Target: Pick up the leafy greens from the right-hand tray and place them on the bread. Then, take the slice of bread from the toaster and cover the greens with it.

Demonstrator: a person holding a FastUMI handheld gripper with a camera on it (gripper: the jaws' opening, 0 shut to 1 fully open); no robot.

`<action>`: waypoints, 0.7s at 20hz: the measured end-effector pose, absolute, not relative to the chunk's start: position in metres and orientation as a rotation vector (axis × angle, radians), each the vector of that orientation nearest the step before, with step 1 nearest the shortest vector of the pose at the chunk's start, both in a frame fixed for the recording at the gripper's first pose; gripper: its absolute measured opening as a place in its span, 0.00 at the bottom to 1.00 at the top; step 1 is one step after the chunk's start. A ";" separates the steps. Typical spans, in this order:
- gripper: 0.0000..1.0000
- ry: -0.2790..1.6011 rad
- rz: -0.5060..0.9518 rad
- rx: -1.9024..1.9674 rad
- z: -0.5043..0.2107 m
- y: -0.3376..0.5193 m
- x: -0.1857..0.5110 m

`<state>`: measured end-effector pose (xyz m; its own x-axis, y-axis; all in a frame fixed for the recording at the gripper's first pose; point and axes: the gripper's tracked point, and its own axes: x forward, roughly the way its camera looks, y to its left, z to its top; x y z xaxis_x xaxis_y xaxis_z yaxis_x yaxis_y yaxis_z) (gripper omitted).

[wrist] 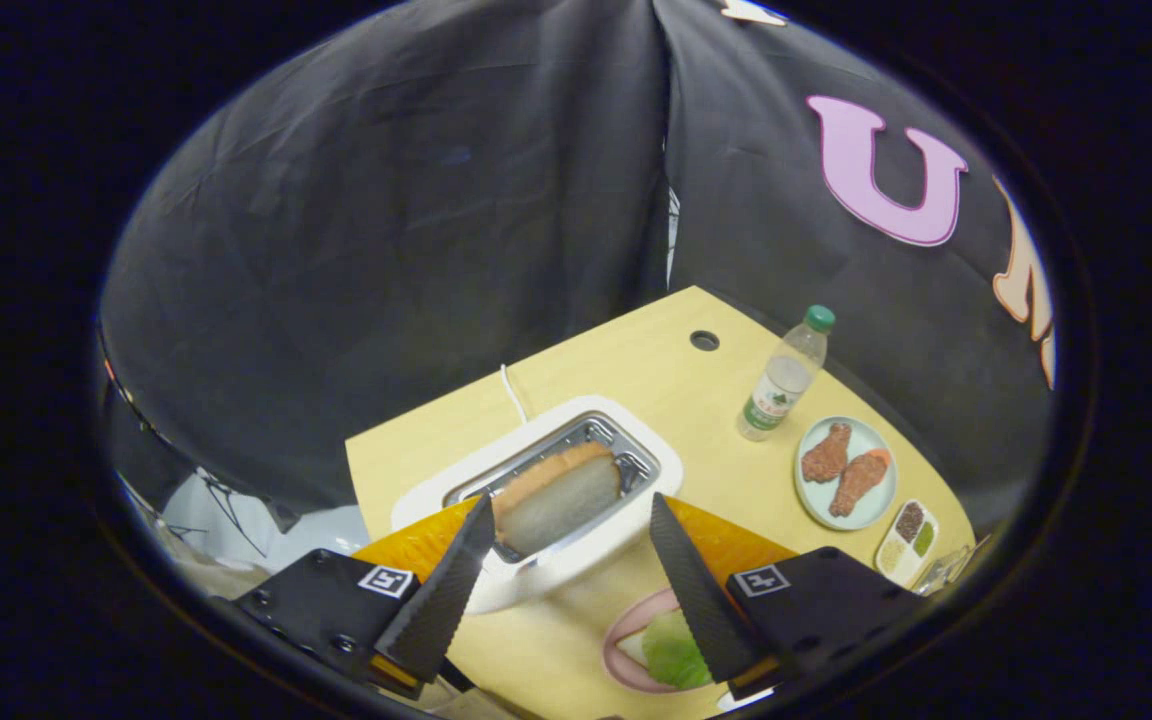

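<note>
Gripper view, near to far. Tongs are held spread wide, nothing between the fingers, nothing pressed by either pad. Left finger and right finger are seen slanting inward toward the toaster, so the tool is judged to be tilted down from above and lined up with the slot.

Just under the right finger, nearest the tongs, a pink plate is seen with leafy greens laid on it; pale bread shows at the greens' left edge, partly hidden by the finger. Greens are thus judged already set on the bread, first step done.

Just ahead of the fingers, between their tips, a white toaster is laid on its side-like tilt in this view, slot open upward, with a bread slice standing up out of it, crust on top. The slice is left proud of the slot so it can be pinched from above. Wide spread is judged to suit the slice's width; no contact yet.

Beyond the right finger, well apart, a plate of fried chicken, a small sauce dish and a water bottle are left on the wooden table, unused.
</note>
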<state>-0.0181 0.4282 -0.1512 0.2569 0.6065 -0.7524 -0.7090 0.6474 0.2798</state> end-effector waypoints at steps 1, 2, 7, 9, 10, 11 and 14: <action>0.99 0.967 0.890 -0.117 -0.153 0.435 -0.017; 0.99 0.974 0.876 -0.119 -0.156 0.441 -0.016; 0.87 1.053 0.800 -0.137 -0.189 0.447 -0.018; 0.75 1.064 0.794 -0.163 -0.199 0.449 -0.020; 0.68 1.067 0.798 -0.178 -0.203 0.448 -0.022; 0.62 1.069 0.805 -0.181 -0.204 0.450 -0.026; 0.44 1.079 0.823 -0.185 -0.203 0.450 -0.033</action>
<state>-0.0326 0.4495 -0.2034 0.2145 0.5031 -0.8372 -0.6738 0.6968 0.2461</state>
